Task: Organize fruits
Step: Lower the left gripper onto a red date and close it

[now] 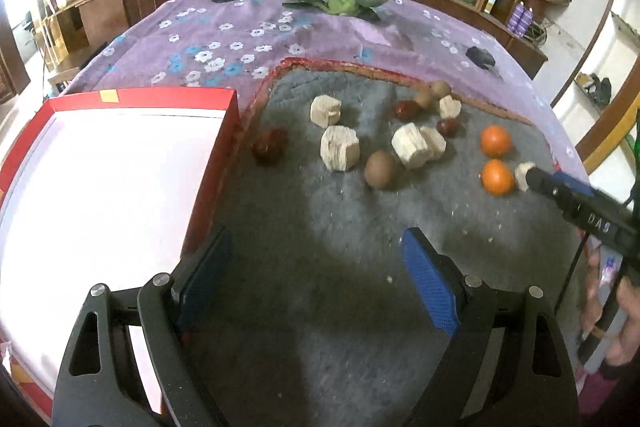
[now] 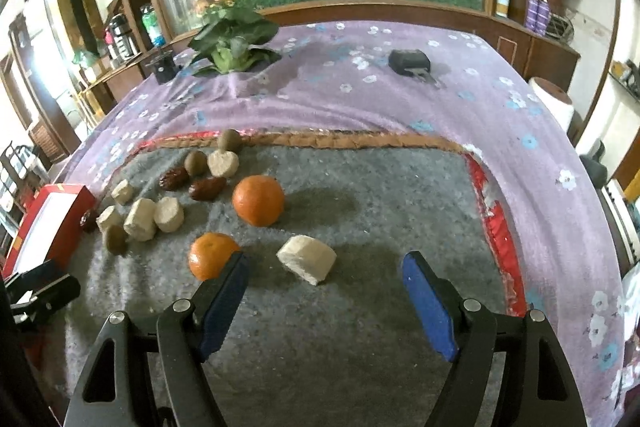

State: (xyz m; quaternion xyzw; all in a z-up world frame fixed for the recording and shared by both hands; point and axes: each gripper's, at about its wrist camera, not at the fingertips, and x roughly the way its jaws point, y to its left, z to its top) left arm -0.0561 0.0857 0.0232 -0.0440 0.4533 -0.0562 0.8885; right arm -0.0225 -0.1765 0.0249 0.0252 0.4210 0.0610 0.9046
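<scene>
- The right gripper [image 2: 324,297] hangs with its fingers spread wide and empty, just before a pale block [image 2: 307,264] near the front edge of the grey mat [image 2: 380,195].
- The left gripper [image 1: 316,279] is also spread, holding nothing, beside the red box [image 1: 132,98].
- The box looks empty; I judge the sorting is not begun.
- Both oranges [image 2: 258,200], the kiwis [image 1: 379,169] and the dates [image 2: 207,187] lie scattered on the mat.
- The block's long axis runs about left to right.

left gripper [image 1: 316,279] | black linkage arms – silver screws | fingers [image 1: 430,283] – blue ribbed pads
</scene>
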